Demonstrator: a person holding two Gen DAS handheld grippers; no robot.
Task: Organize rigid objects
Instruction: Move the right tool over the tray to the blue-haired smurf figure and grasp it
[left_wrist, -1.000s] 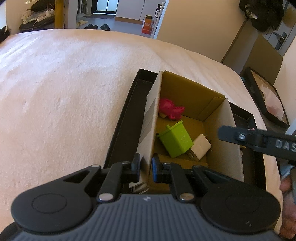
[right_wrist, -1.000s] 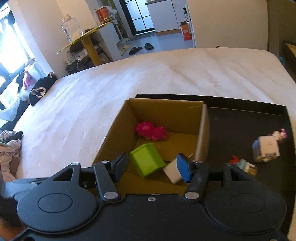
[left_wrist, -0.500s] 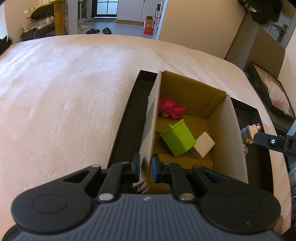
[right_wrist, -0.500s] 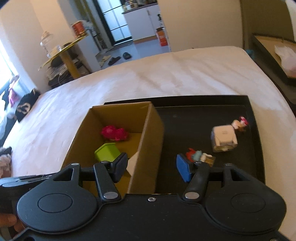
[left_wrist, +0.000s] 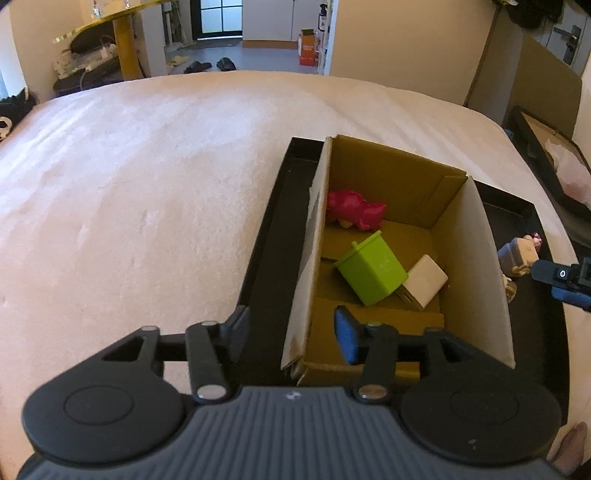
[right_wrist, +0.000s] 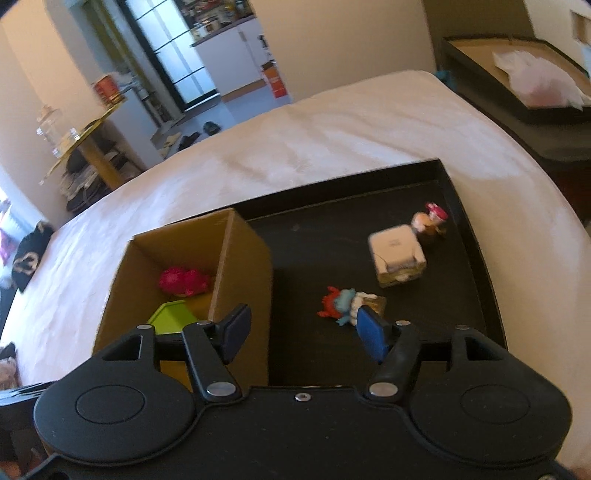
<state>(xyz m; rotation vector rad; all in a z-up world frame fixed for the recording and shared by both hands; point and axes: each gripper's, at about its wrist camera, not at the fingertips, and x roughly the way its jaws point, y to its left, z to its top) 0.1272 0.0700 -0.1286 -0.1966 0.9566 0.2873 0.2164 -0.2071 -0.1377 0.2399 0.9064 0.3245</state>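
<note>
The box (left_wrist: 476, 266) stands open-topped at the left end of a black tray (left_wrist: 269, 236) on a pale bedcover (left_wrist: 147, 177). Its long axis runs away from the left wrist camera, toward the tray's far rim.

The left gripper (left_wrist: 291, 332) has its jaws opening, spread to either side of the box's near left wall; the pads stand clear of the cardboard, one outside over the tray, the other inside the box. Inside lie a pink toy (left_wrist: 354, 214) against the far end, a green bin (left_wrist: 371, 271) tipped on its side with its lidded top toward the left wall, and a white block (left_wrist: 424, 280) touching the bin's base, slanted toward the right wall.

The right gripper (right_wrist: 301, 334) hangs over the tray just beside the box's right wall, jaws opening with nothing between the pads. Just beyond its right finger (right_wrist: 371, 334) lies a blue-and-red figure (right_wrist: 343, 301), long axis across the tray; that finger hides its near end. Farther on stands a white cube (right_wrist: 397, 254), blurred, with a small pink-hatted figure (right_wrist: 430, 219) just behind it near the tray's right rim.

In the right view the box wall cuts off most of the bin and hides the block. In the left view only a fingertip of the right gripper enters at the right edge, beside the cube.
</note>
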